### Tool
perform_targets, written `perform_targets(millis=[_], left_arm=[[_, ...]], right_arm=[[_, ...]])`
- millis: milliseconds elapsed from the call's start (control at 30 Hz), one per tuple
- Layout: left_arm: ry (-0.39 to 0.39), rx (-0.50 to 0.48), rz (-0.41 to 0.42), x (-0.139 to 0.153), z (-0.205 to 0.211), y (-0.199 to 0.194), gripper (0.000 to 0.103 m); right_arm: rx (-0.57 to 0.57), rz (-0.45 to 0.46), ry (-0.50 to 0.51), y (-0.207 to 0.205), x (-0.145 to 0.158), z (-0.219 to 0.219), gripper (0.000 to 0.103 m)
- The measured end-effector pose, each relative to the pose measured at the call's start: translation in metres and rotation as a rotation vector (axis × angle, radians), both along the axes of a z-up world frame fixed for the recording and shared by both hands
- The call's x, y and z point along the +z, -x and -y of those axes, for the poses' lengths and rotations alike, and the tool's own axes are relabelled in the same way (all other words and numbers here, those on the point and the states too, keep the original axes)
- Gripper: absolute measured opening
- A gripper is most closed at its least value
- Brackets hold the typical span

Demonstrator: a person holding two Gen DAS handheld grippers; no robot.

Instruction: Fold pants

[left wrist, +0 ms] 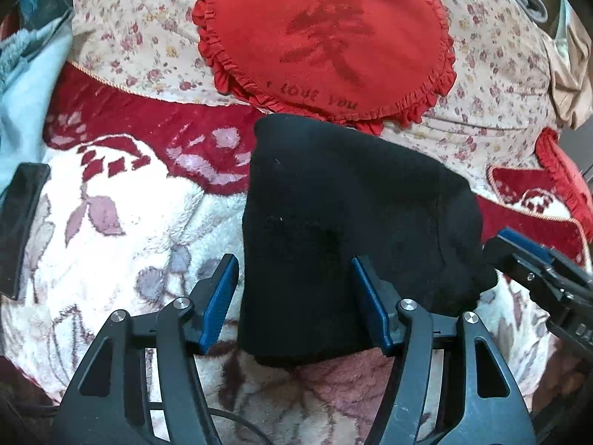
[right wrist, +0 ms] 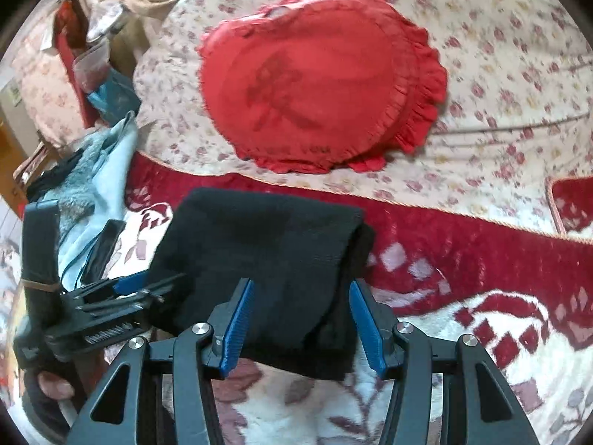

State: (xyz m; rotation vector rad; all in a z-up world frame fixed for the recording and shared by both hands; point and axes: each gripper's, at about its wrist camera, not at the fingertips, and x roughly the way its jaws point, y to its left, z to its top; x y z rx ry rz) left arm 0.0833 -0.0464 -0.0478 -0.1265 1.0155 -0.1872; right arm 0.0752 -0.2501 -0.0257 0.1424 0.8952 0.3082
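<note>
Black pants point(left wrist: 344, 230) already folded into a compact multi-layer bundle, lying on the bed blanket point(left wrist: 122, 222) (red/white floral fleece), near the red border band, just short of the heart cushion point(left wrist: 322, 37).

Left hand-held gripper point(left wrist: 294, 304): jaws spread wide, blue pads either side of the bundle's near-left corner, not pinching. Right hand-held gripper point(right wrist: 300, 319): jaws also spread, straddling near-right edge of the bundle, nothing clamped.

Handling (judgement): soft knit, light, limp, no stiffness, so layers will sag/slide if lifted by one point. Fuzzy cloth on fuzzy blanket = grippy, won't skid much. Not fragile.

Where to grab: pinch thru all layers at the near corners, one gripper each, closed edge side pref. Thick stack, so need the wide opening then a firm close. Single-layer pinch would unfold it.

Fold looks near done, prob. final tidy/one more fold.
</note>
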Motion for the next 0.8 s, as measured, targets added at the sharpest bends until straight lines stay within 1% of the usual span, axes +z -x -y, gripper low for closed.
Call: perform_targets(millis=[67, 133, 233, 300, 400, 600, 733, 800], left_arm=[[-0.006, 0.003, 0.003, -0.001, 0.002, 0.001, 0.063], [-0.009, 0.000, 0.003, -0.003, 0.004, 0.001, 0.063], [-0.020, -0.003, 0.007, -0.005, 0.006, 0.001, 0.066], [-0.024, -0.004, 0.010, -0.006, 0.008, 0.000, 0.068], [-0.026, 0.002, 0.014, -0.007, 0.010, 0.000, 0.069], [-0.037, 0.015, 0.013, -0.002, 0.010, 0.004, 0.069], [-0.060, 0.030, 0.027, 0.005, 0.008, 0.011, 0.069], [-0.076, 0.031, 0.041, 0.010, 0.009, 0.016, 0.069]], right_arm=[[0.012, 0.004, 0.022, -0.001, -0.001, -0.009, 0.051], [0.003, -0.007, 0.068, -0.005, -0.008, -0.017, 0.051], [-0.011, -0.046, 0.134, -0.008, -0.030, -0.021, 0.051], [-0.022, -0.052, 0.126, -0.007, -0.039, -0.016, 0.053], [-0.034, -0.055, 0.076, -0.008, -0.043, -0.006, 0.055], [-0.042, -0.049, 0.060, -0.004, -0.032, -0.006, 0.055], [-0.075, 0.005, 0.040, 0.005, -0.015, -0.004, 0.055], [-0.082, 0.012, 0.048, 0.006, -0.011, -0.005, 0.055]])
